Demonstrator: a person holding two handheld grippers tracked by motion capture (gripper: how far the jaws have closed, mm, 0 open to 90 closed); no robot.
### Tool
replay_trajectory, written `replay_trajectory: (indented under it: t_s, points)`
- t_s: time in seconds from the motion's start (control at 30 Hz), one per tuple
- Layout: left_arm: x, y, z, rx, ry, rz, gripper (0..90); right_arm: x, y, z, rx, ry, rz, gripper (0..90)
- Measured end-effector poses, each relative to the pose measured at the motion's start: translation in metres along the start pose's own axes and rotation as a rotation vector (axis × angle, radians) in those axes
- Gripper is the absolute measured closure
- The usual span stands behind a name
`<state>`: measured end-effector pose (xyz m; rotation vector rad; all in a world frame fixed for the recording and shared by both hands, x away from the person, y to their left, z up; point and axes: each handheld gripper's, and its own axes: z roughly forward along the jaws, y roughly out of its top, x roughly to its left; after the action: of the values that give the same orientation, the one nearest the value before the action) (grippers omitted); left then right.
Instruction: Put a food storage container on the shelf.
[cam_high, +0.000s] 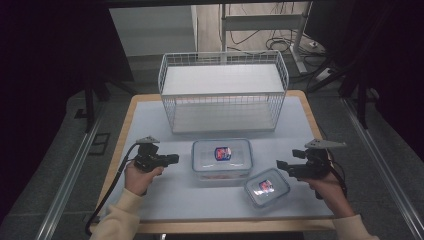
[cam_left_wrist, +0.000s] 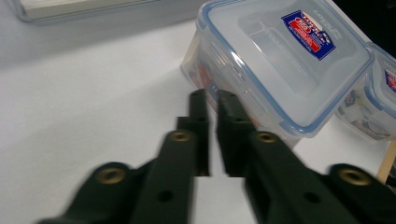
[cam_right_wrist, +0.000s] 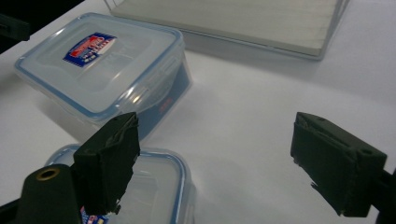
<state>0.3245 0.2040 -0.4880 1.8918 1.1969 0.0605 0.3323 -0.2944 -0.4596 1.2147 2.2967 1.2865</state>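
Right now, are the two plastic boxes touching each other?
Cannot tell. In the high view the small box sits right at the big box's front right corner with no clear gap; in the left gripper view the big box's corner overlaps the small one, hiding any contact.

The surface (cam_high: 150, 125) wears a matt, smooth, pale sheet with a light wood edge showing at its rim. Far on it, the basket (cam_high: 224, 60) is thin white-coated wire with a flat matt panel inside. The large container (cam_high: 222, 159) and the small container (cam_high: 267, 187) are clear, glossy plastic with blue seal lines and shiny printed labels. The left claw (cam_left_wrist: 211, 100) and the right claw (cam_right_wrist: 215, 158) look like matt black plastic, brass-coloured metal inserts set in their arms.
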Motion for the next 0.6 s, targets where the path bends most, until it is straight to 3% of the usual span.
replay_trajectory:
  t_s: [0.07,0.1,0.17,0.27,0.37,0.4,0.5,0.6]
  points:
    - [0.0,0.0,-0.001,-0.018,0.0,-0.006,63.6,0.002,0.001,0.0,-0.002,0.006,-0.001,15.4]
    - [0.0,0.002,-0.003,-0.048,-0.024,-0.033,54.6,0.005,0.003,0.001,-0.001,0.026,-0.004,15.4]
    - [0.001,0.004,-0.001,-0.054,-0.047,-0.063,42.3,0.007,0.005,0.001,-0.003,0.05,0.008,15.4]
    - [0.001,0.003,0.003,-0.034,-0.045,-0.073,25.8,0.012,0.007,0.004,0.001,0.096,0.036,14.8]
    - [0.001,0.003,0.005,-0.038,-0.075,-0.102,18.1,0.016,0.011,0.009,0.009,0.132,0.063,14.0]
    - [0.001,0.003,0.005,-0.038,-0.075,-0.102,17.2,0.016,0.011,0.009,0.009,0.132,0.063,14.0]
    - [0.002,0.004,0.01,-0.036,-0.135,-0.151,16.1,0.025,0.017,0.023,0.047,0.168,0.074,12.5]
    - [0.003,0.003,0.019,-0.015,-0.166,-0.169,15.8,0.03,0.022,0.032,0.068,0.187,0.073,11.8]
